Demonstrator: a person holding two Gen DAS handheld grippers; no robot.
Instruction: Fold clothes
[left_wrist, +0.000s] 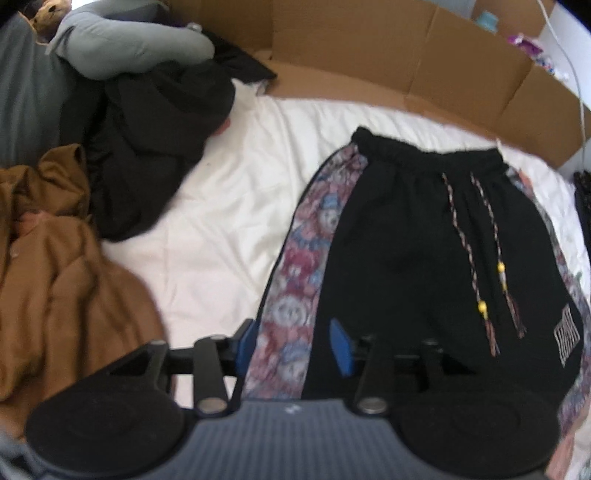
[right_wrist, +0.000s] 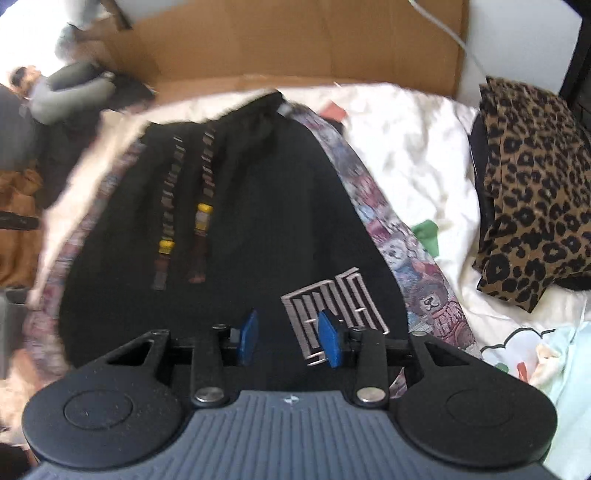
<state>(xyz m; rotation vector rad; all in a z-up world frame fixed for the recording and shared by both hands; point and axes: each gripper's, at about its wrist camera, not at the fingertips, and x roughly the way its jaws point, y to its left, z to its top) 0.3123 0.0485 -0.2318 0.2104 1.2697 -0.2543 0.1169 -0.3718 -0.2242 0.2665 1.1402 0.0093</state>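
Black shorts (left_wrist: 424, 236) with patterned side panels, a braided drawstring with yellow beads (left_wrist: 482, 306) and a white logo lie flat on the white bed sheet (left_wrist: 229, 206), waistband at the far end. My left gripper (left_wrist: 291, 345) is open above the shorts' left patterned stripe at the near hem. In the right wrist view the same shorts (right_wrist: 236, 206) fill the middle. My right gripper (right_wrist: 290, 338) is open just above the logo (right_wrist: 332, 310) near the right hem. Neither holds anything.
A brown garment (left_wrist: 59, 280), a black garment (left_wrist: 155, 147) and a grey one (left_wrist: 122, 44) are heaped on the left. A cardboard wall (left_wrist: 406, 59) runs along the far side. A folded leopard-print garment (right_wrist: 532, 192) lies right of the shorts.
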